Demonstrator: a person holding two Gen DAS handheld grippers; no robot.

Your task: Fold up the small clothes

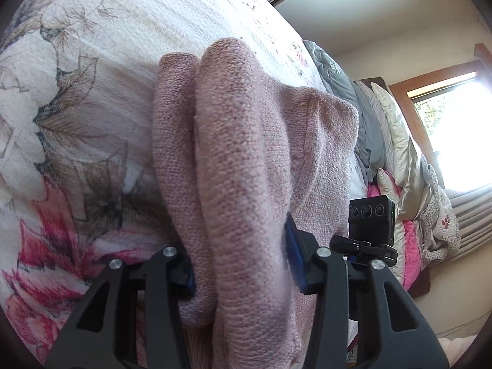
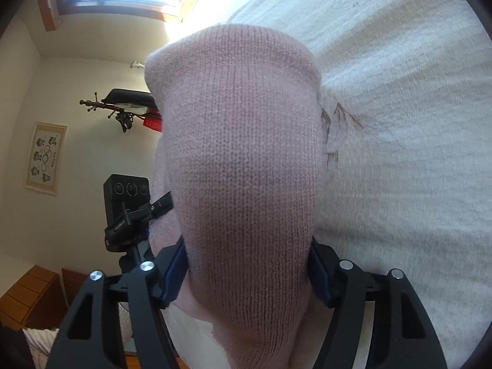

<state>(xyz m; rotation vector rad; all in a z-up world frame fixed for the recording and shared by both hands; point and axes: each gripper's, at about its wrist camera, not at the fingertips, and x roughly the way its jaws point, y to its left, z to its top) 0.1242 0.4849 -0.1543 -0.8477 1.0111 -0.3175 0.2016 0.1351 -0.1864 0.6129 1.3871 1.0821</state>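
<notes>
Above the floral bedspread, both tongs clamp bunched pink knitwear.

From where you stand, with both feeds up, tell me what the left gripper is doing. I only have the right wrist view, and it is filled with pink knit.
Observer: The left gripper is shut on the same pink knit garment, bunched in two thick folds.
Operator: Say what lies under it on that side.
Observer: A floral bedspread with pink and grey flowers; your side shows only pale quilting.
Operator: Report anything near the far edge.
Observer: Pillows are stacked along the bed, toward a bright window.
</notes>
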